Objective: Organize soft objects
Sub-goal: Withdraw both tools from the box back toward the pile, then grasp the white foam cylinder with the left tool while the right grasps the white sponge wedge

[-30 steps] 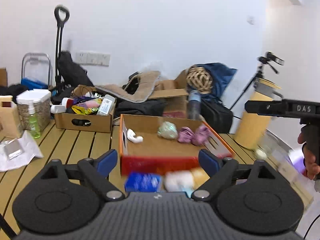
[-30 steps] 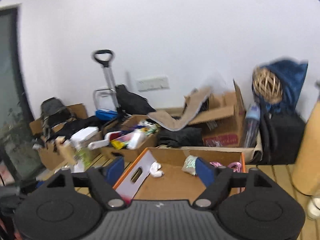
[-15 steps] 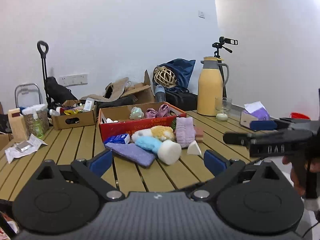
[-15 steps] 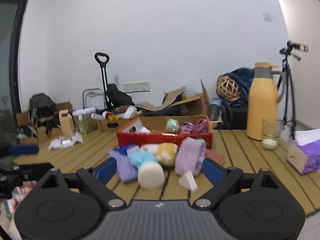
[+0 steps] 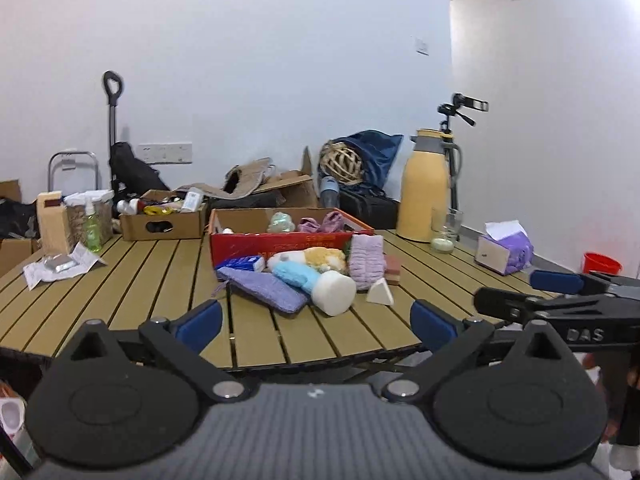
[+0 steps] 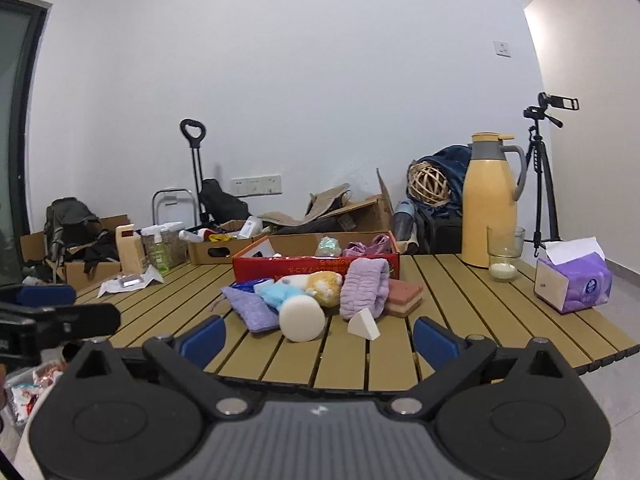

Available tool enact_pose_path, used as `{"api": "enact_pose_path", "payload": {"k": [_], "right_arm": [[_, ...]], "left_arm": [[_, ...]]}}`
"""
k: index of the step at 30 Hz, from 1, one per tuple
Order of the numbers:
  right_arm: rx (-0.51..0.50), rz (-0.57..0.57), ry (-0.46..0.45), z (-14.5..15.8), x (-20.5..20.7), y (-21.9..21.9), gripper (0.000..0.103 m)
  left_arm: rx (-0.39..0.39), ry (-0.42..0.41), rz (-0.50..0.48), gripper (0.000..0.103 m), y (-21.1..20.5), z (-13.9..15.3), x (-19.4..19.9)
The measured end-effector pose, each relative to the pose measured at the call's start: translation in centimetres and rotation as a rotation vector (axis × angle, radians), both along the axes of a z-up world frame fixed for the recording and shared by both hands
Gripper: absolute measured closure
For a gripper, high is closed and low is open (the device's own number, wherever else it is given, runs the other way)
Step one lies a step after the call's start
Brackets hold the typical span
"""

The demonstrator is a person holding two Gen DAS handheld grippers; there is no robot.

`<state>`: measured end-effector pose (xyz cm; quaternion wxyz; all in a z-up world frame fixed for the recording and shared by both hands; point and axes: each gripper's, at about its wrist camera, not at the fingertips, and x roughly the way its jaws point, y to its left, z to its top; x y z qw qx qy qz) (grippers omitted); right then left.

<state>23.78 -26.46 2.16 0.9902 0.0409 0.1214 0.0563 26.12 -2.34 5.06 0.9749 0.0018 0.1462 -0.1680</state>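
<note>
From the left wrist camera, the left gripper [image 5: 316,318] is spread wide over the near edge of the slatted wooden table [image 5: 132,280] with nothing between its blue pads, and the heap of soft objects [image 5: 304,276] lies beyond it, just in front of the red cardboard box [image 5: 280,242]. From the right wrist camera, the right gripper [image 6: 318,334] has its jaws opening and empty; the round white sponge [image 6: 302,318], white wedge sponge [image 6: 364,325], lilac knitted pouch [image 6: 250,308] and purple fluffy cloth [image 6: 364,287] lie ahead near the same box [image 6: 316,266].

soft pile [image 6: 308,300] heaped before red box [image 6: 316,266]; box holds perhaps three
</note>
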Motion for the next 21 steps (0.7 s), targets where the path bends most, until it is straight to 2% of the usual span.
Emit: {"api": "enact_pose_path", "payload": {"k": [3, 9, 12, 14, 16, 18, 21], "right_arm": [[-0.02, 0.012, 0.004, 0.2, 0.2, 0.6, 0.002], [0.012, 0.044, 0.025, -0.4, 2.9, 0.6, 0.002], [0.009, 0.019, 0.029, -1.0, 4.8, -0.2, 0.002], [0.029, -0.016, 0.05, -1.5, 6.8, -1.1, 0.003], [0.056, -0.028, 0.068, -2.1, 8.7, -1.8, 0.007], [0.077, -0.042, 0.094, -3.0, 10.9, -2.5, 0.01], [0.098, -0.043, 0.136, -4.1, 14.2, -3.4, 0.016]], "left_arm": [[-0.005, -0.001, 0.023, 0.001, 0.5, -0.6, 0.5], [0.007, -0.014, 0.05, 0.0, 0.7, -2.0, 3.0], [-0.009, 0.016, 0.054, 0.0, 0.2, -3.1, 6.1], [-0.04, 0.068, 0.029, 0.0, -0.4, -4.1, 8.6], [-0.036, 0.114, 0.005, 0.001, -1.7, -5.0, 11.3], [-0.015, 0.12, -0.028, 0.001, -3.1, -5.4, 13.7], [-0.033, 0.152, -0.073, 0.003, -4.5, -6.0, 17.1]]}}
